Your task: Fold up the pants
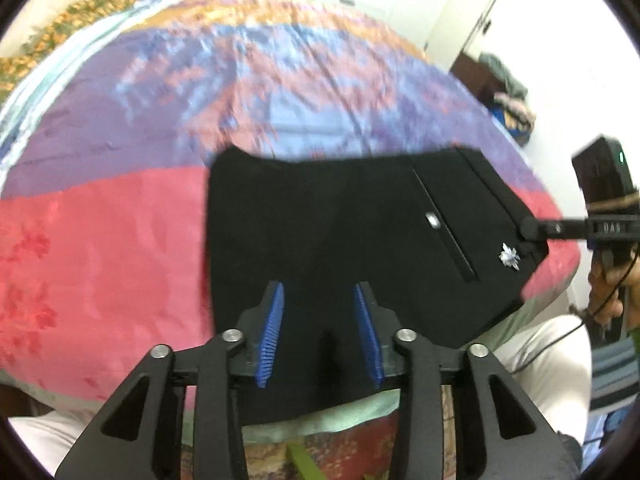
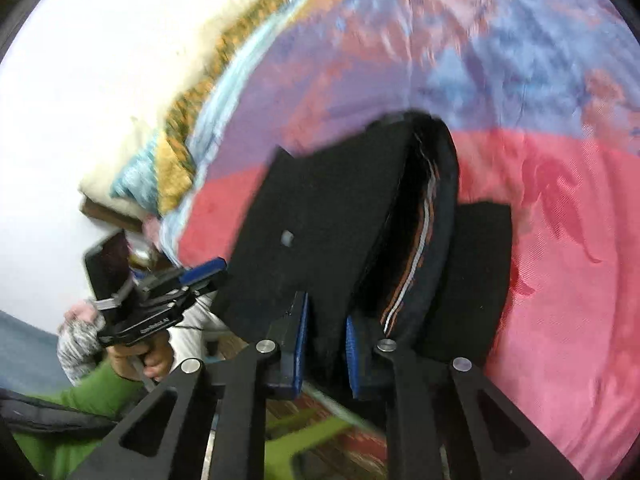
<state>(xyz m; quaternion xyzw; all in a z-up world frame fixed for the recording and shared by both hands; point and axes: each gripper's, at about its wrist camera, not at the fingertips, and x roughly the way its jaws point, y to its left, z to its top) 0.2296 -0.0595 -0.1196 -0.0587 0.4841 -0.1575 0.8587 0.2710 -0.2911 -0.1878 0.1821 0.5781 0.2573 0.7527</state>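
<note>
The pants (image 1: 340, 232) lie on the bed (image 1: 100, 248), near its front edge, already folded down to a compact black panel with the back pocket (image 1: 444, 220) and its button (image 1: 433, 219) facing up. The long folds look done to me; what remains is at most a last fold or a tidy-up and setting the bundle down square.

My left hand-held gripper (image 1: 320, 334) hovers over the near edge of the pants with its blue pads (image 1: 274, 332) apart; cloth shows between them, but the pads are not pressing on it, so I judge this side as let go.

My right hand-held gripper (image 2: 326, 344) is clamped on the waist end of the pants (image 2: 320, 216). In its own camera the pads are close together with a fold of black cloth pinched between them, and the striped waistband lining (image 2: 416, 248) gapes open just beyond. From the left camera I see that same gripper's tip (image 1: 534, 229) at the far right corner of the bundle, beside a small white flower mark (image 1: 509, 257).

The waist still stands open and lifted on that side, so the bundle is not yet flat. I cannot tell how many layers lie underneath.
</note>
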